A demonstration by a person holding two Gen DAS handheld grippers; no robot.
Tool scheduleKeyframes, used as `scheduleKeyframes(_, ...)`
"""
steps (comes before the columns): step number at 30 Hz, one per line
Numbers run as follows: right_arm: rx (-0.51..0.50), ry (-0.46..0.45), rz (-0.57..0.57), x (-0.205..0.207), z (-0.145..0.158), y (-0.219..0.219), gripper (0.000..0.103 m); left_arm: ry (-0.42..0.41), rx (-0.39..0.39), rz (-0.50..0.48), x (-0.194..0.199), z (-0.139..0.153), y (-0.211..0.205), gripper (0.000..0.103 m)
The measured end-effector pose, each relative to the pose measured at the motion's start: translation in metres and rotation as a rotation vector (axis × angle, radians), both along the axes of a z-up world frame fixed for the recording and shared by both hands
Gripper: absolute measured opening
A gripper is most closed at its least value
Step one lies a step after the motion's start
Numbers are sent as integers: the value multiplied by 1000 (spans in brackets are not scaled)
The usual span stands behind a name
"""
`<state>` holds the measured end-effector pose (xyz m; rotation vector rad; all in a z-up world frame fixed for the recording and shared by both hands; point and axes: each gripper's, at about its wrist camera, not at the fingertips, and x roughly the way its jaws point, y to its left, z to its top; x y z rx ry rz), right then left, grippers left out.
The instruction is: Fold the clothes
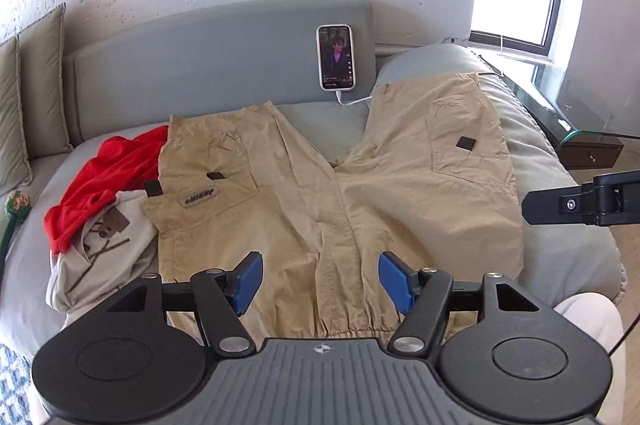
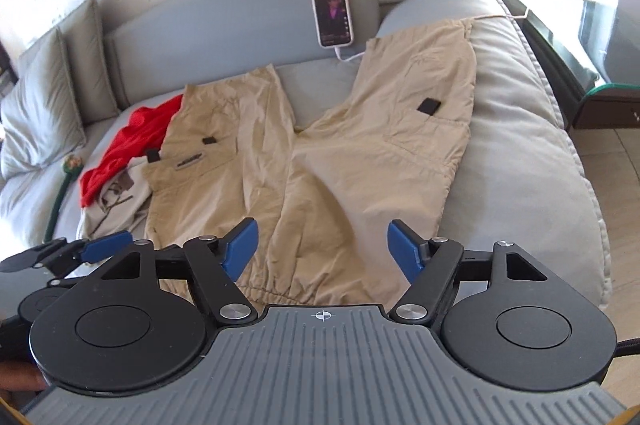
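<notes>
Here, a pair of khaki cotton cargo trousers (image 1: 320, 193) lies spread flat on the grey bed (image 1: 560, 225), its elastic waistband nearest the cameras at 6 o'clock and its 2 legs splayed in a V toward 11 and 1 o'clock. Each leg shows a cargo pocket with a small black tab; the leg toward 11 o'clock also carries a grey label patch.

The left tongs (image 1: 320, 283) hang above the waistband with their blue pads spread wide and nothing between them — the cloth lies below, not pinched. The right tongs (image 2: 323, 251) hover likewise over the waistband, blue pads apart and empty. In the right wrist view the left tongs show at 9 o'clock, just beside the right ones; in the left wrist view a black finger of the right tongs enters at 3 o'clock.

At 9 o'clock of the trousers a crumpled red garment (image 1: 104, 177) lies partly under the leg's edge, on top of a rumpled beige garment (image 1: 100, 257). A white-cased smartphone (image 1: 336, 57) with a lit screen leans upright against the grey padded headboard (image 1: 200, 65) at 12 o'clock, a white cable running from its bottom. Olive cushions (image 1: 36, 85) stand at 10 o'clock, and a glass-topped side table (image 1: 580, 129) sits beside the bed at 2 o'clock, under a bright window.
</notes>
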<state>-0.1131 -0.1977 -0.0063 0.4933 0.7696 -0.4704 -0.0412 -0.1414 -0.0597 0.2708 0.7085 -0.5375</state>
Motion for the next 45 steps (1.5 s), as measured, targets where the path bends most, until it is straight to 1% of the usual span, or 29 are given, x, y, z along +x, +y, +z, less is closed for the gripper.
scheduleKeyframes(3, 14, 9, -7, 3, -6, -4, 73, 11, 11, 6, 8, -7, -12, 74)
scheduleKeyframes(5, 16, 24, -20, 6, -11, -9, 73, 49, 24, 0, 15, -14, -22, 76)
scheduleKeyframes(8, 34, 42, -49, 7, -18, -19, 75, 94, 17, -3, 22, -24, -31, 85)
scheduleKeyframes(12, 54, 84, -82, 7, -35, -41, 76, 138, -19, -19, 29, -39, -41, 85)
scheduleKeyframes(14, 38, 95, -82, 8, -46, -53, 73, 135, -29, -37, 30, -47, -47, 84)
scheduleKeyframes(15, 25, 100, -72, 10, -53, -58, 61, 131, -29, -40, 31, -51, -50, 81)
scheduleKeyframes(16, 11, 108, -58, 12, -60, -63, 44, 128, -30, -42, 32, -55, -53, 81)
scheduleKeyframes(18, 8, 129, -39, 20, -77, -74, 28, 129, -32, -50, 35, -67, -58, 78)
scheduleKeyframes(19, 11, 130, -28, 23, -85, -78, 28, 141, -22, -55, 37, -75, -61, 76)
scheduleKeyframes(20, 12, 128, -16, 27, -93, -81, 28, 168, 4, -58, 40, -84, -64, 68)
scheduleKeyframes(21, 10, 138, -4, 32, -102, -85, 28, 213, 33, -64, 44, -96, -66, 54)
scheduleKeyframes(22, 8, 158, 4, 36, -109, -88, 28, 265, 61, -71, 47, -109, -66, 49)
scheduleKeyframes(23, 6, 180, 10, 39, -115, -91, 28, 317, 89, -78, 51, -122, -67, 40)
scheduleKeyframes(25, 1, 224, 27, 43, -127, -98, 25, 304, 114, -122, 48, -131, -66, 41)
scheduleKeyframes(26, -3, 246, 39, 43, -131, -100, 25, 305, 131, -135, 46, -129, -66, 41)
scheduleKeyframes(27, -11, 276, 45, 43, -134, -103, 19, 313, 150, -143, 45, -125, -66, 41)
scheduleKeyframes(28, -21, 305, 44, 41, -135, -104, 11, 321, 170, -150, 43, -120, -66, 41)
scheduleKeyframes(30, -23, 333, 23, 33, -131, -108, 11, 313, 187, -177, 36, -110, -68, 39)
scheduleKeyframes(31, -4, 327, 14, 28, -126, -111, 14, 297, 184, -198, 31, -104, -69, 39)
scheduleKeyframes(32, 10, 309, 2, 22, -118, -114, 16, 281, 166, -218, 26, -96, -71, 39)
scheduleKeyframes(33, 20, 283, -11, 14, -107, -116, 21, 270, 134, -242, 21, -87, -76, 40)
scheduleKeyframes(34, 30, 257, -25, 7, -97, -119, 31, 260, 98, -269, 16, -77, -81, 44)
scheduleKeyframes(35, 40, 231, -38, 0, -86, -121, 37, 247, 65, -290, 11, -67, -88, 57)
scheduleKeyframes(36, 50, 205, -51, -7, -76, -124, 48, 225, 41, -306, 5, -58, -96, 68)
scheduleKeyframes(37, 56, 176, -64, -13, -64, -126, 54, 201, 21, -321, -2, -50, -104, 71)
scheduleKeyframes(39, 66, 133, -88, -23, -41, -135, 57, 148, 3, -353, -17, -37, -125, 73)
scheduleKeyframes(41, 76, 97, -111, -32, -19, -144, 59, 129, -21, -385, -28, -31, -143, 73)
scheduleKeyframes(42, 71, 91, -117, -35, -9, -150, 64, 126, -36, -396, -31, -31, -153, 73)
scheduleKeyframes(45, 31, 108, -125, -37, 16, -166, 65, 115, -57, -385, -43, -35, -172, 70)
